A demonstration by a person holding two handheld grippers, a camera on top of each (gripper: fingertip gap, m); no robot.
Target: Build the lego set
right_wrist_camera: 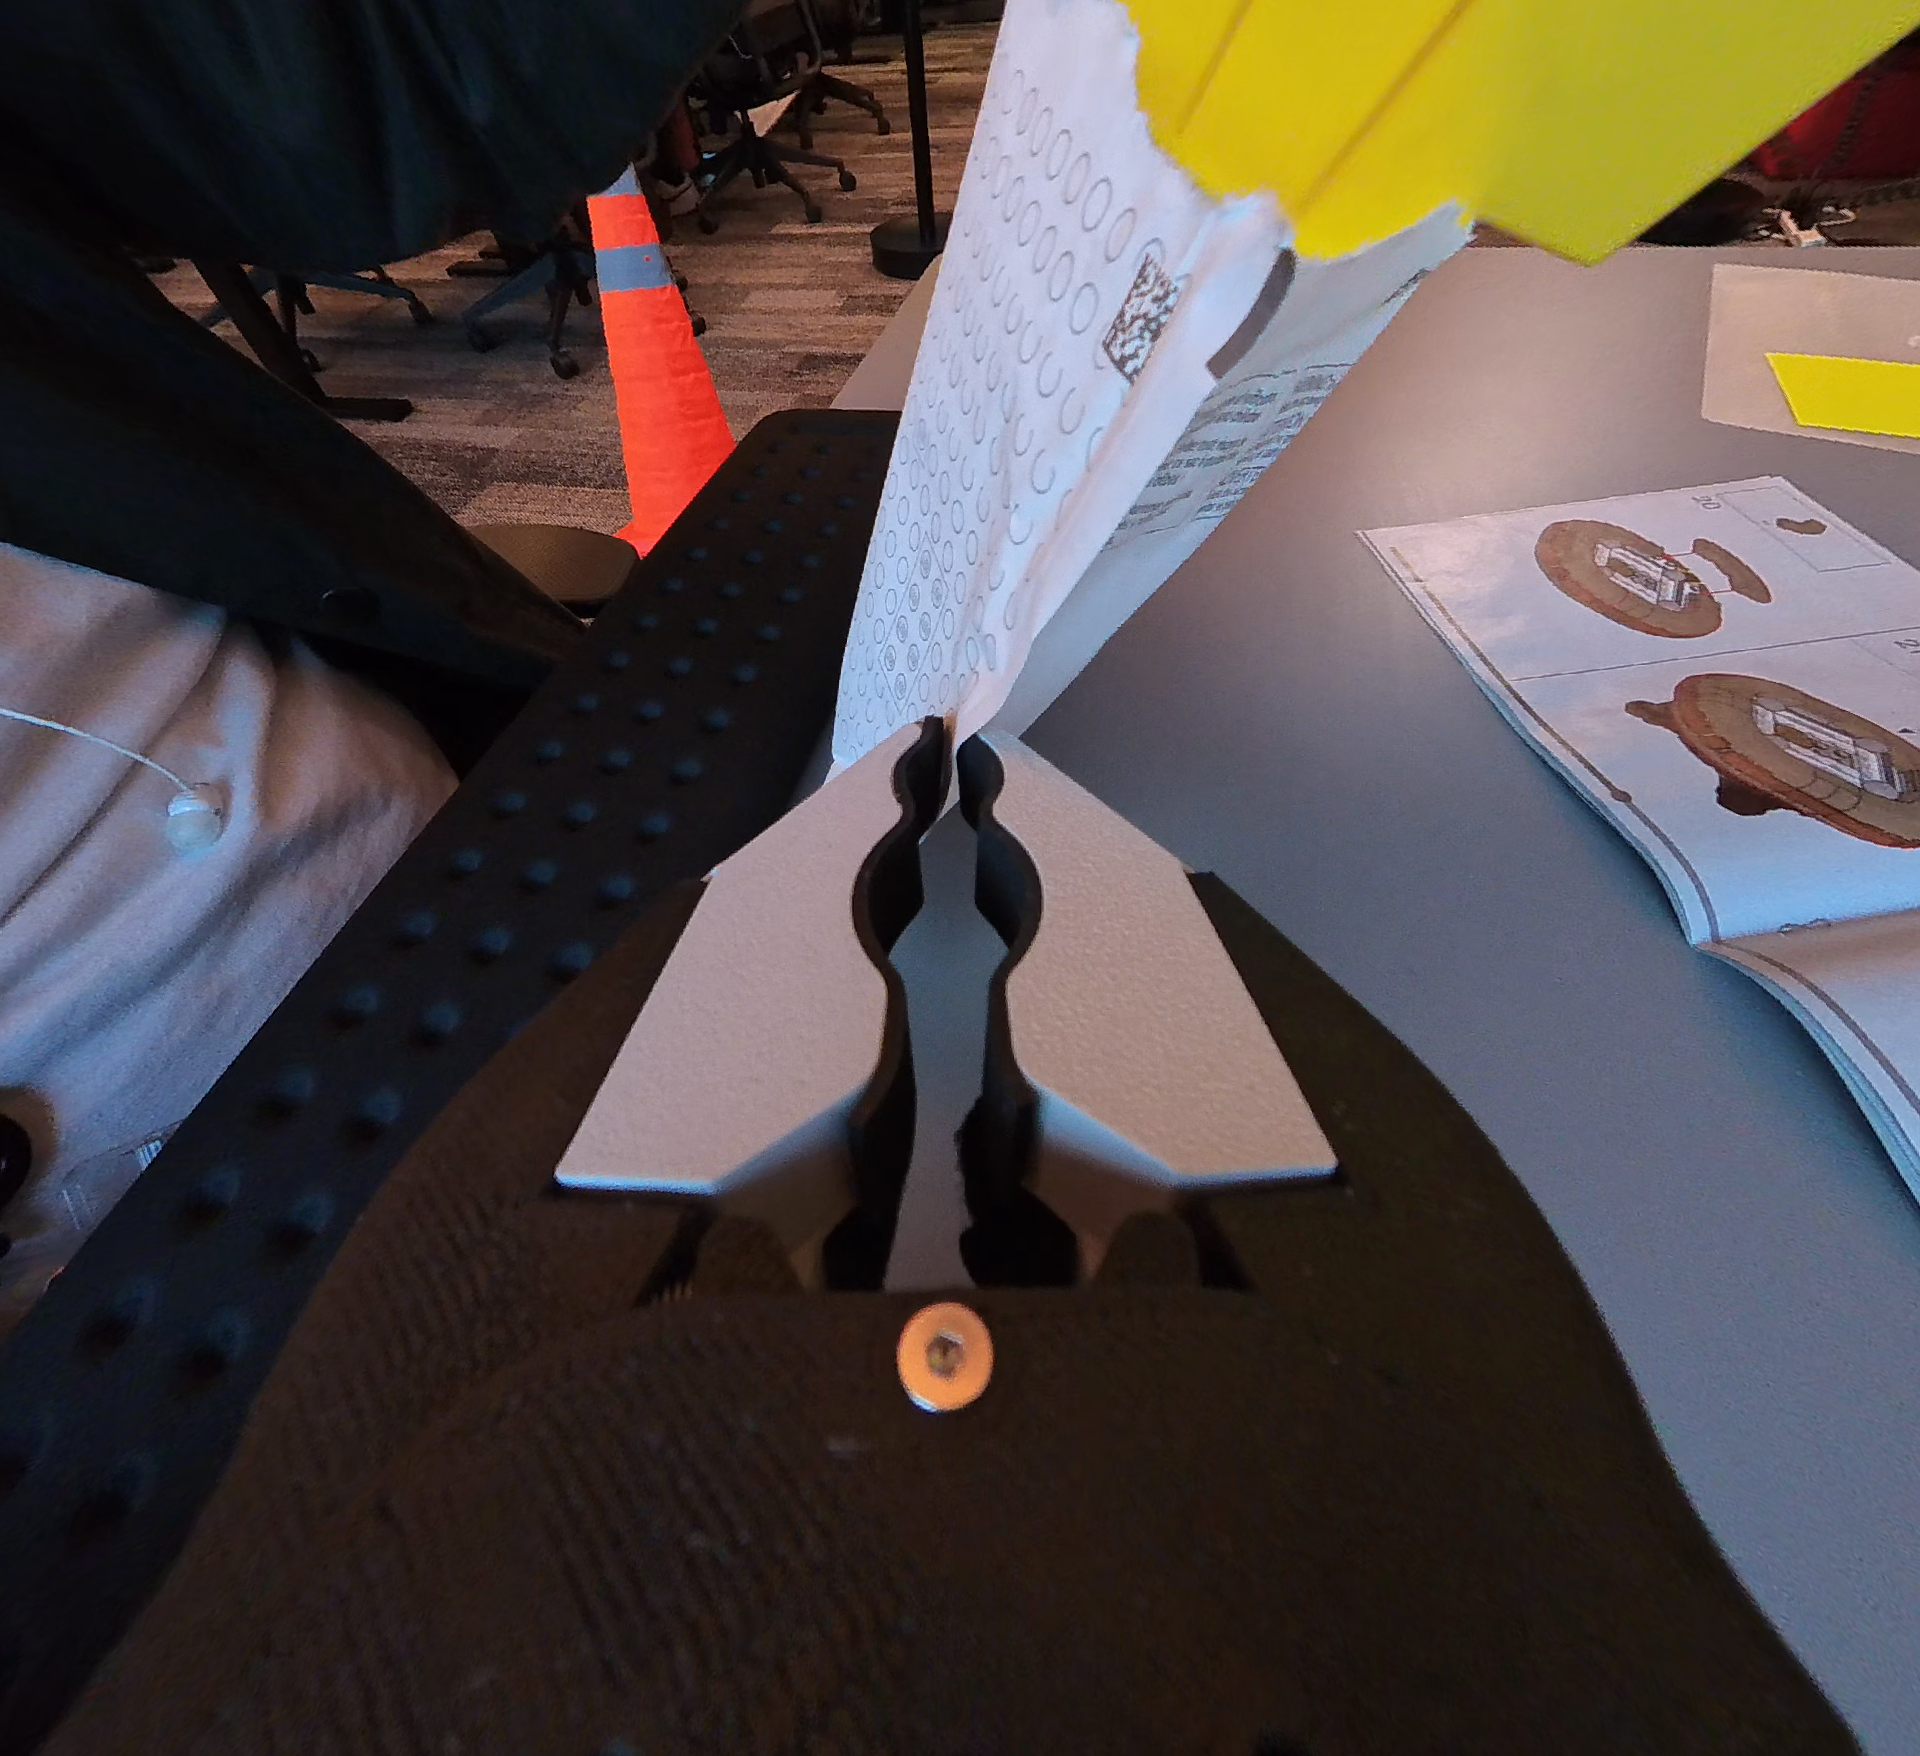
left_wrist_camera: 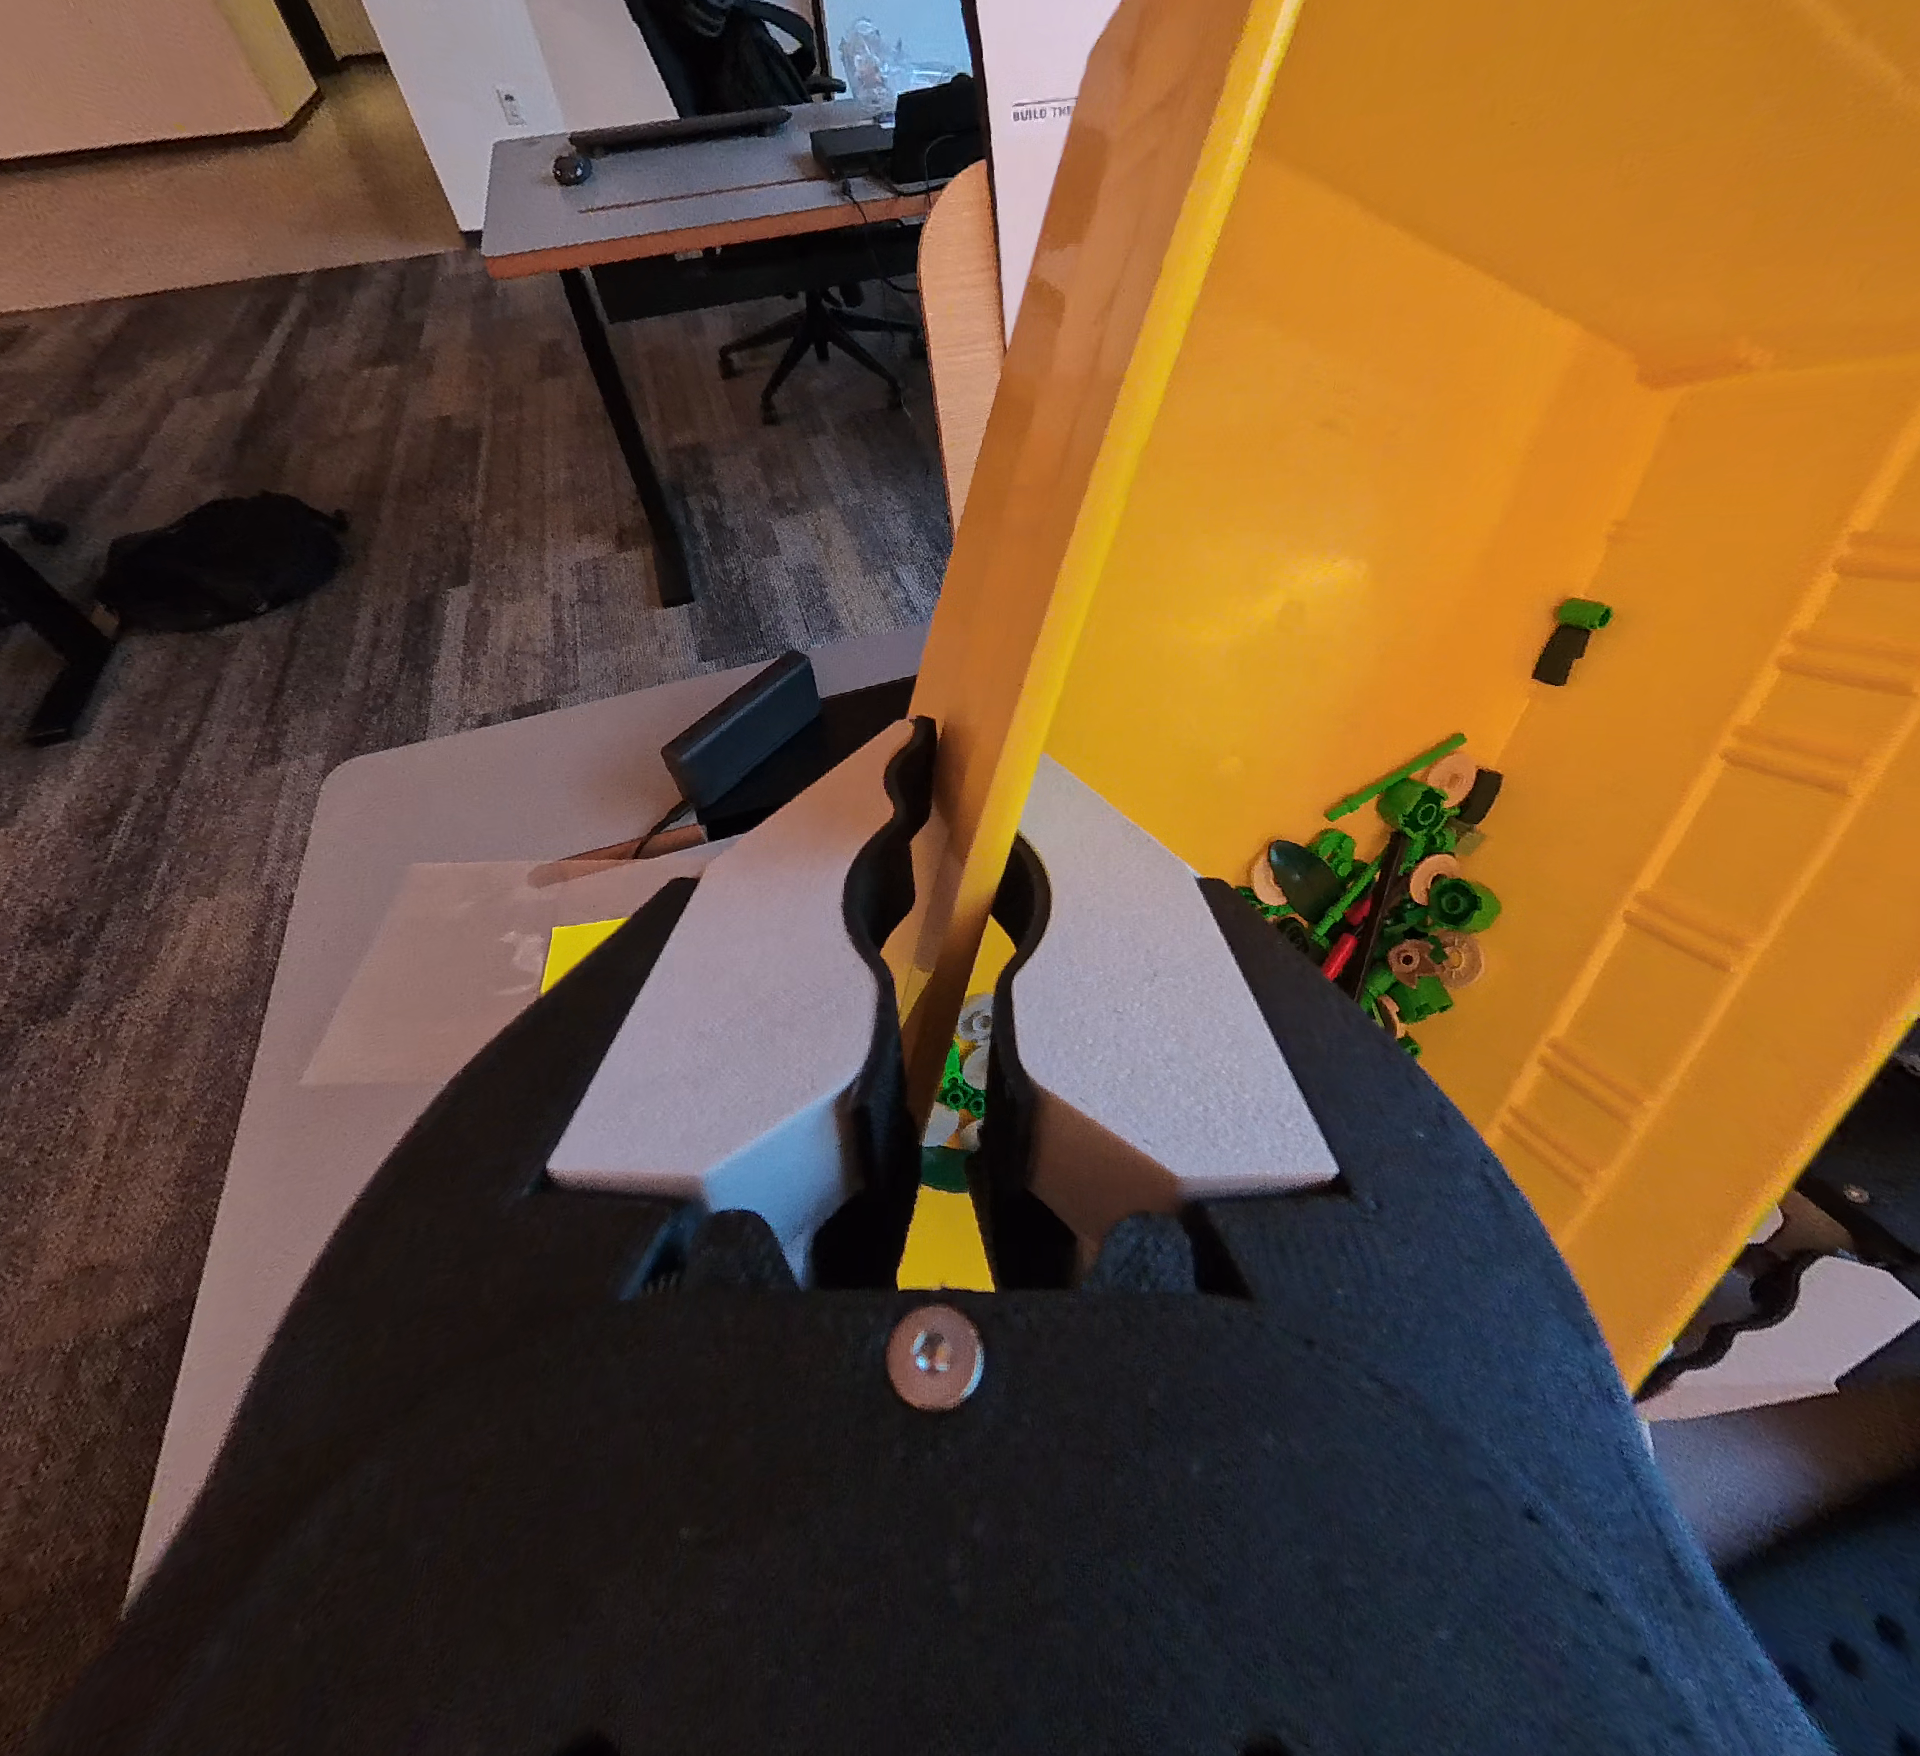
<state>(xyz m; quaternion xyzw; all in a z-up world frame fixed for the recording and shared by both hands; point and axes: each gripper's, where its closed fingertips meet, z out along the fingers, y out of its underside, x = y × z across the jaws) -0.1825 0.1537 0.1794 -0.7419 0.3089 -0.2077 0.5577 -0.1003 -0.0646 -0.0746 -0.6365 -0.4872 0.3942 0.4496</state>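
My left gripper [left_wrist_camera: 966,802] is shut on the side wall of a yellow plastic tray [left_wrist_camera: 1351,356], which is held steeply tilted. A pile of small green, tan, red and black lego pieces [left_wrist_camera: 1392,885] lies in the tray's lower corner, and one green-and-black piece [left_wrist_camera: 1574,636] sits apart higher up. More white and green pieces [left_wrist_camera: 961,1083] show through the gap between my fingers. My right gripper [right_wrist_camera: 954,740] is shut on the bottom edge of a white paper bag [right_wrist_camera: 1018,335]. The bag's torn top reaches the tray's underside [right_wrist_camera: 1455,23].
An open instruction booklet [right_wrist_camera: 1714,667] lies on the grey table [right_wrist_camera: 1351,875] at right, with a yellow card [right_wrist_camera: 1849,392] on a clear sheet behind it. A black power brick [left_wrist_camera: 743,730] sits at the table's edge. An orange cone [right_wrist_camera: 655,356] stands on the floor. A person's clothing fills the left. Left tips to right tips: about 35 centimeters.
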